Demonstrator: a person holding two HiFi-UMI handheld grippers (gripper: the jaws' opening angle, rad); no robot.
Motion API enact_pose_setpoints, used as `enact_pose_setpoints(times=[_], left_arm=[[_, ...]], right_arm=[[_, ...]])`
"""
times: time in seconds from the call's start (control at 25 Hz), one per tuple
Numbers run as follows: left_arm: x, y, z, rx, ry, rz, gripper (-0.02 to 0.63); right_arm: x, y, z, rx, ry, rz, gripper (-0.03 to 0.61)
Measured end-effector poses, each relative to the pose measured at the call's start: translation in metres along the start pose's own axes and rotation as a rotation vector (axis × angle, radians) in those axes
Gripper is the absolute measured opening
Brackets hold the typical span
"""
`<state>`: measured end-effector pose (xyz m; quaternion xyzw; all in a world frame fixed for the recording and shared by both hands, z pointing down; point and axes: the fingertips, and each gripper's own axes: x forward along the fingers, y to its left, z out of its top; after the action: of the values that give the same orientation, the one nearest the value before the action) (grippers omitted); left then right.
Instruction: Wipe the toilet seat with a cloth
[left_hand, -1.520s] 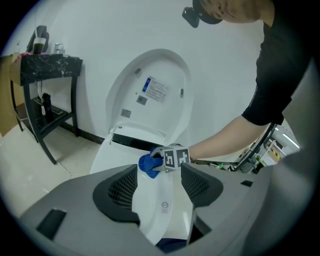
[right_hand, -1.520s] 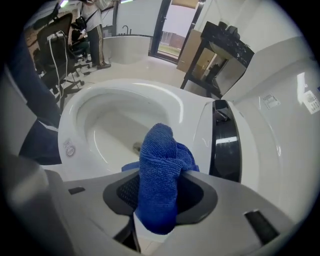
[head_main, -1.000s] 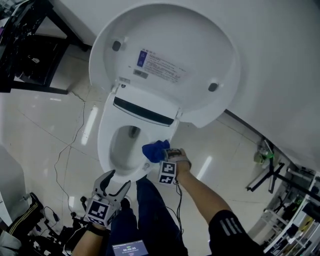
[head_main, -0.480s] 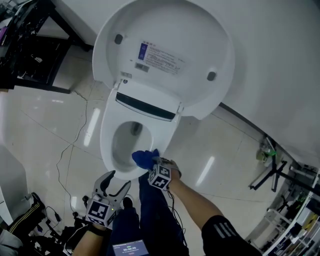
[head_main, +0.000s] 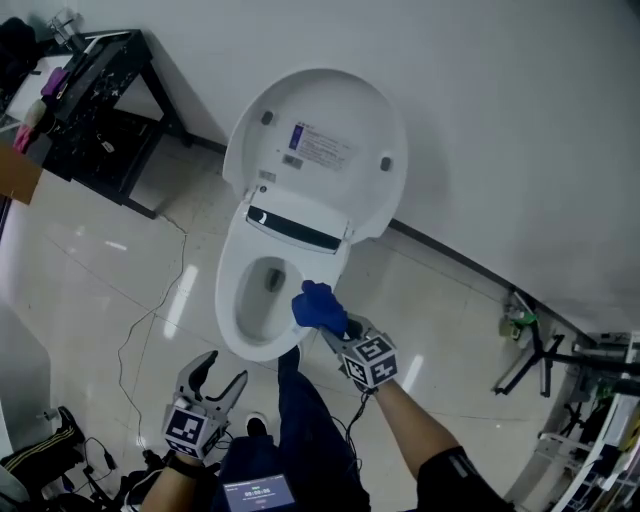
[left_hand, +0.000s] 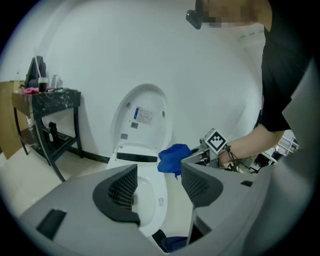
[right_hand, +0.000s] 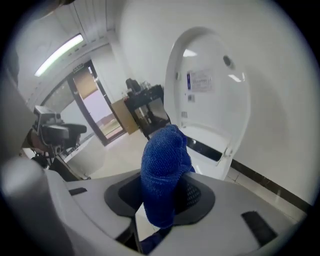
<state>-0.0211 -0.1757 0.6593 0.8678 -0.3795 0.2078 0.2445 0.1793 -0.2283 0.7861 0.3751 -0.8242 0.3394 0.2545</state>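
Note:
A white toilet stands against the wall with its lid (head_main: 318, 150) raised and its seat (head_main: 242, 334) down around the bowl. My right gripper (head_main: 333, 322) is shut on a bunched blue cloth (head_main: 317, 306), held in the air just off the seat's right side, apart from it. In the right gripper view the blue cloth (right_hand: 164, 172) sticks up between the jaws. My left gripper (head_main: 214, 375) hangs open and empty below the front of the seat. Through its jaws the left gripper view shows the toilet seat (left_hand: 159, 200) and the blue cloth (left_hand: 172, 158).
A black metal rack (head_main: 95, 95) stands to the left of the toilet. A thin cable (head_main: 150, 310) trails over the glossy tiled floor. A stand with black legs (head_main: 540, 355) and shelving sit at the right. The person's legs (head_main: 305, 435) are right in front of the toilet.
The head view has pulled back, so the toilet looks smaller. My right gripper has lifted the cloth off the front rim, up and to the right. The left gripper has stayed put.

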Motion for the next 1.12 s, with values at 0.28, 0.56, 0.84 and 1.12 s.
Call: enact_pose_setpoints(times=[0.28,0.56,0.84,1.12], left_arm=[[-0.192,-0.063,-0.003,0.15,-0.18,-0.025,0.278],[-0.374,-0.12,-0.029,0.237,-0.234,-0.033,0.278],[-0.466,-0.162,-0.029,0.185,-0.303,-0.007,0.278],[-0.477,-0.207,-0.018,0.156,-0.356,-0.017,0.278]], right_arm=[[-0.171,0.174,0.039,0.029,-0.315,-0.065,0.147],[-0.328,0.337,0.024,0.076,-0.495,-0.089,0.147],[-0.435,0.434,-0.008,0.048,-0.584,-0.105,0.147],[-0.463,0.475,-0.044,0.048,-0.587,-0.05,0.144]])
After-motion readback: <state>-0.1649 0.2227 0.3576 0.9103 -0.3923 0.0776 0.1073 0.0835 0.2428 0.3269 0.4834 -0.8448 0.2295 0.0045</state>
